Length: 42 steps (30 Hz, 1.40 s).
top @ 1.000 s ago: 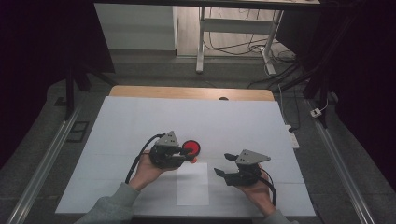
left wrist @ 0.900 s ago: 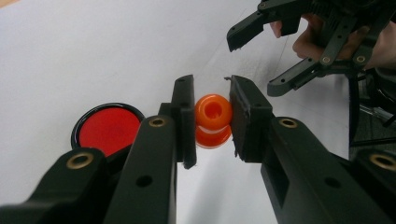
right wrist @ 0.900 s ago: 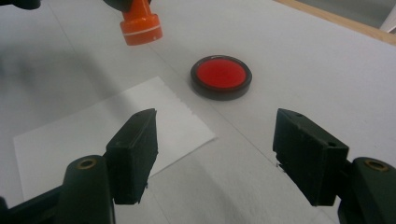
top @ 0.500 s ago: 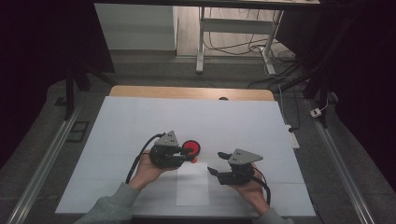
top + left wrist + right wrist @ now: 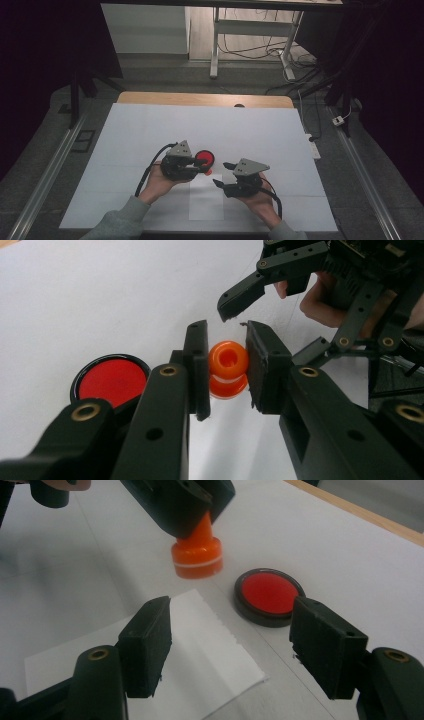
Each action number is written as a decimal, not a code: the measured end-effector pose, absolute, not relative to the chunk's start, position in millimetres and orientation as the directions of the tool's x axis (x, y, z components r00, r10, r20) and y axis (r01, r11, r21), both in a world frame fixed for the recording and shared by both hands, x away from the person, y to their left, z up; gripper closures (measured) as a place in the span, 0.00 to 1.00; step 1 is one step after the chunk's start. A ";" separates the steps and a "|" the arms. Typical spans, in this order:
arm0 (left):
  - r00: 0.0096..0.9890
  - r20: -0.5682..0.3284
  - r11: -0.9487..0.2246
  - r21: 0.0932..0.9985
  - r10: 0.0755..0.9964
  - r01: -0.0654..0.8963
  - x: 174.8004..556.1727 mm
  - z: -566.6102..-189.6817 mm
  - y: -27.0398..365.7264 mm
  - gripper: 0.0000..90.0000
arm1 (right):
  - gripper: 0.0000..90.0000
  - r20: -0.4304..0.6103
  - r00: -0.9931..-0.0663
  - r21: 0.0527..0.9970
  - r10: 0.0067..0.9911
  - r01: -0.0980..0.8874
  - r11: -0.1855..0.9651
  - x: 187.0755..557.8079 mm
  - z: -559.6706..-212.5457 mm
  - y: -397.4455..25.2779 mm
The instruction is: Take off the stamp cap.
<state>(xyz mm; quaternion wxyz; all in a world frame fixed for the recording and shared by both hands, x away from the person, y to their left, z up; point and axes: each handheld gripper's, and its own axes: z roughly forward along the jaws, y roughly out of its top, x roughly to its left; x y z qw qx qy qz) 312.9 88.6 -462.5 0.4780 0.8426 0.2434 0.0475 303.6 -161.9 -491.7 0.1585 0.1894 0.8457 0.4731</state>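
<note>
On the white sheet (image 5: 150, 130) covering the table, left of centre, the left gripper (image 5: 225, 367) had its jaws pinched onto the narrow neck of a small orange stamp-like piece (image 5: 228, 369); it looked clamped firm, with little gap to spare. That piece stood upright, its long axis vertical, wide base down on or just above the sheet, I could not tell which. Just beside it, on its far side, lay a flat red disc in a black rim (image 5: 204, 158).

Moving right, a slip of white paper (image 5: 165, 660) lay near the table's near edge, between the two hands. The right gripper (image 5: 224, 173) hung over it, jaws spread wide and holding nothing, pointing left toward the orange piece. Of the two, the left was plainly the one on the piece; the right was near but apart.

The high view barely gave the orange piece, tucked under the left gripper. The left gripper view showed the hole in its top; the right gripper view showed its pale band and broad foot.
</note>
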 end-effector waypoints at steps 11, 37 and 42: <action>0.876 -0.154 -0.424 0.828 0.458 0.368 313.0 -463.2 87.3 0.80 | 0.38 -0.096 -0.892 0.854 0.441 0.153 0.496 300.5 -491.6 -145.1; 0.880 -0.159 -0.428 0.826 0.448 0.367 313.0 -466.2 83.5 0.80 | 0.59 -0.116 -0.890 0.839 0.441 0.149 0.523 301.5 -495.0 -132.0; 0.880 -0.157 -0.428 0.827 0.449 0.365 312.5 -466.2 83.2 0.80 | 0.61 -0.111 -0.889 0.839 0.444 0.156 0.522 301.4 -495.0 -131.6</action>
